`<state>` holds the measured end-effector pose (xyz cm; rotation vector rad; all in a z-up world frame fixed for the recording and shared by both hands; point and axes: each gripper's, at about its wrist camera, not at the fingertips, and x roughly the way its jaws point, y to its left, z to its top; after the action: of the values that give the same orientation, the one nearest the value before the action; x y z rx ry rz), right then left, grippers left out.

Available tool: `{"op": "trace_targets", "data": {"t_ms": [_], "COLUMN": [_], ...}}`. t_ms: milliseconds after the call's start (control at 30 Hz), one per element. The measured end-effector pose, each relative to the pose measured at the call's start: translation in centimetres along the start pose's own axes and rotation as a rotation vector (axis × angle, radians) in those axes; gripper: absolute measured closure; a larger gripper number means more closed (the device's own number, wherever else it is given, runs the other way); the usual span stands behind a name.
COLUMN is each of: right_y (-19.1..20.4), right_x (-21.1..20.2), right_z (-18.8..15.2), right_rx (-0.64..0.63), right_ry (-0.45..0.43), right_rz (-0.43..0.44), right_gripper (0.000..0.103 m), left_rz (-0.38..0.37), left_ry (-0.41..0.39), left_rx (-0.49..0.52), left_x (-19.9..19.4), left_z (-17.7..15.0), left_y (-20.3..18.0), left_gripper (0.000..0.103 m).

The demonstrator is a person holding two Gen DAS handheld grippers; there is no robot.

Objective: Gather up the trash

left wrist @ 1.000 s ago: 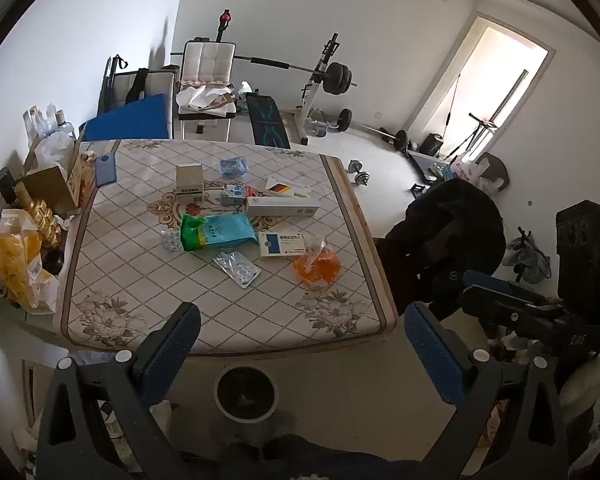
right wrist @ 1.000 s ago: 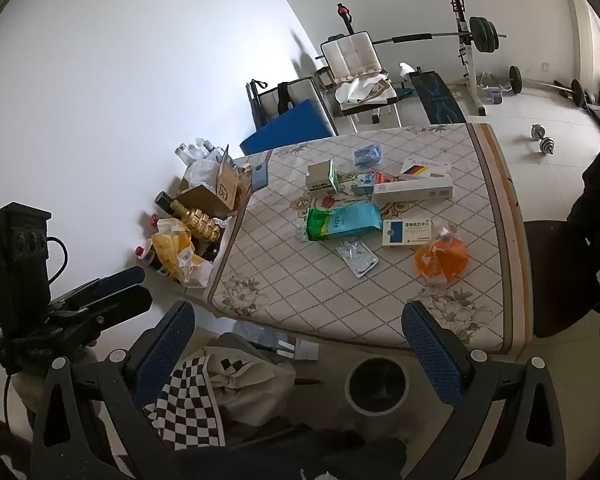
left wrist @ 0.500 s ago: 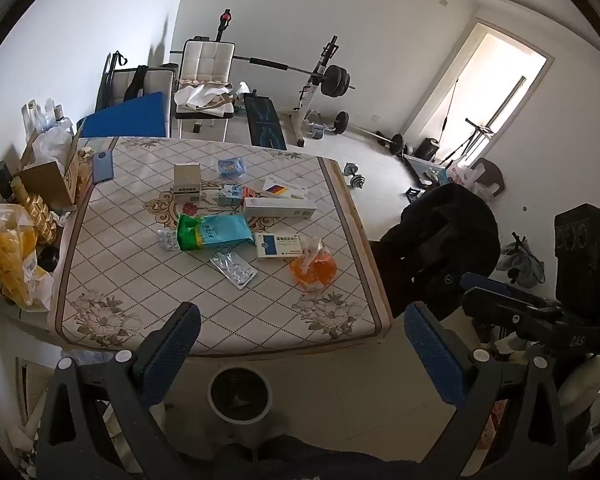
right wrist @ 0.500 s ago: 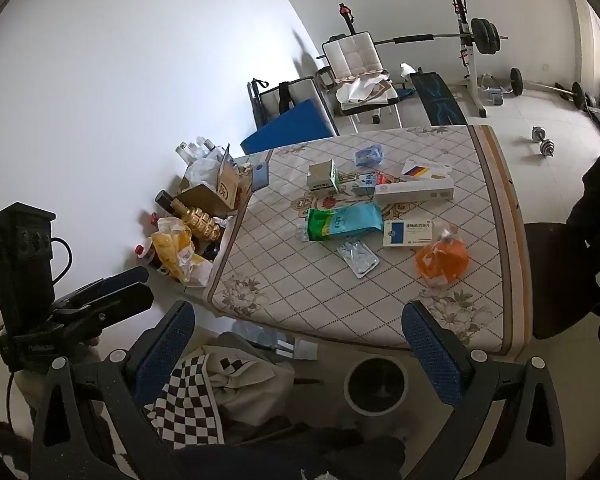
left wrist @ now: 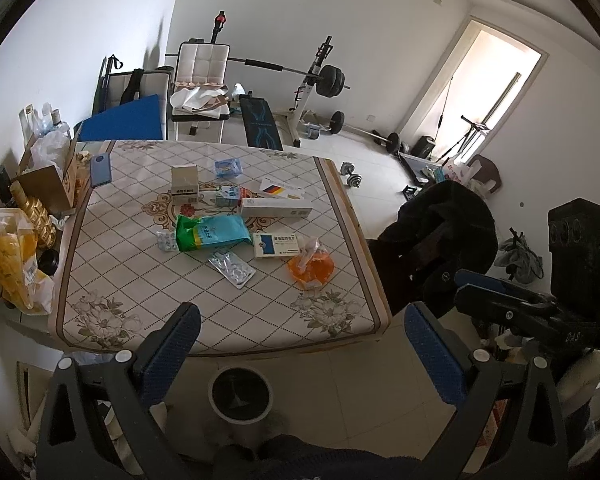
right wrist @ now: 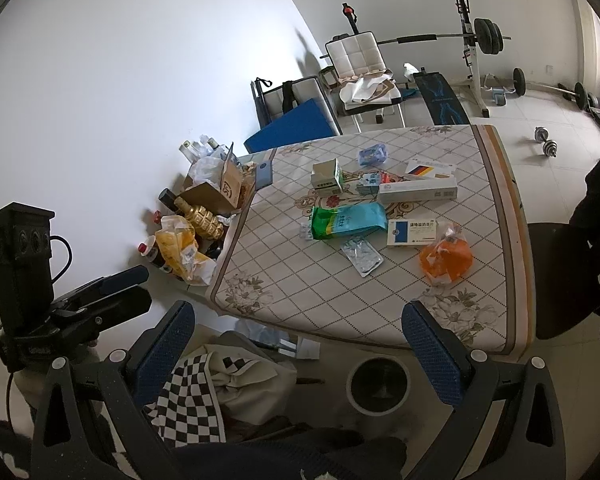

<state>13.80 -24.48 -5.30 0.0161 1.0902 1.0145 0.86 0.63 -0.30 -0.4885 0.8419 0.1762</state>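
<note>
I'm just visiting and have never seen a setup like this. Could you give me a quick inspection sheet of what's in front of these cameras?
Surface: table with a quilted floral cover.
Job's things: orange bag, green-blue packet, pill sheets, medicine boxes; bin on the floor by the near edge.
Clutter: cardboard box, gold bottle, yellow bag left of the table.
Grippers: left hand-held gripper and right hand-held gripper open, empty, short of the table.
Cables: one at the black device.
Surroundings: weight bench, barbell, doorway.
</note>
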Motion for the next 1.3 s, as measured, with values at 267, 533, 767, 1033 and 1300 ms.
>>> {"op": "trace_targets", "data": {"t_ms": [267,533,767,1033,1300], "right_y": [0.4,0.7,0.2,0.4,0.5], "right_x": [0.1,0.5,1.0,1.1,1.6], "right_z": [-0.2,-0.4,-0.7,-0.6,-0.9], "right_rx": [-0.007,-0.006,-0.008,-0.008,-0.015], "right_ry": [-0.004,0.002,0.009,0.010,0.018], "right_rz": [0.004,0.035,0.049,0.048,0.055], "right_gripper": [0.000,0.000,0.000,0.000,0.000], "left_rz": [0.003,0.004,0.006,0.009,0.007], "left_ry": [-0.013,-0.013,-0.015,-0.008,-0.013], "left_rx": [-0.006,-0.006,-0.006,0.000,-0.003], "left_x": [-0.6,-0.8,-0.8,-1.5,-1.7], "left_z": [-0.3,-0.3,-0.2,-0.2,-0.6], "left_y": [-0.3,-0.5,-0.6,-0.7,-0.2], "left_gripper": [0.000,0.000,0.000,0.000,0.000]}}
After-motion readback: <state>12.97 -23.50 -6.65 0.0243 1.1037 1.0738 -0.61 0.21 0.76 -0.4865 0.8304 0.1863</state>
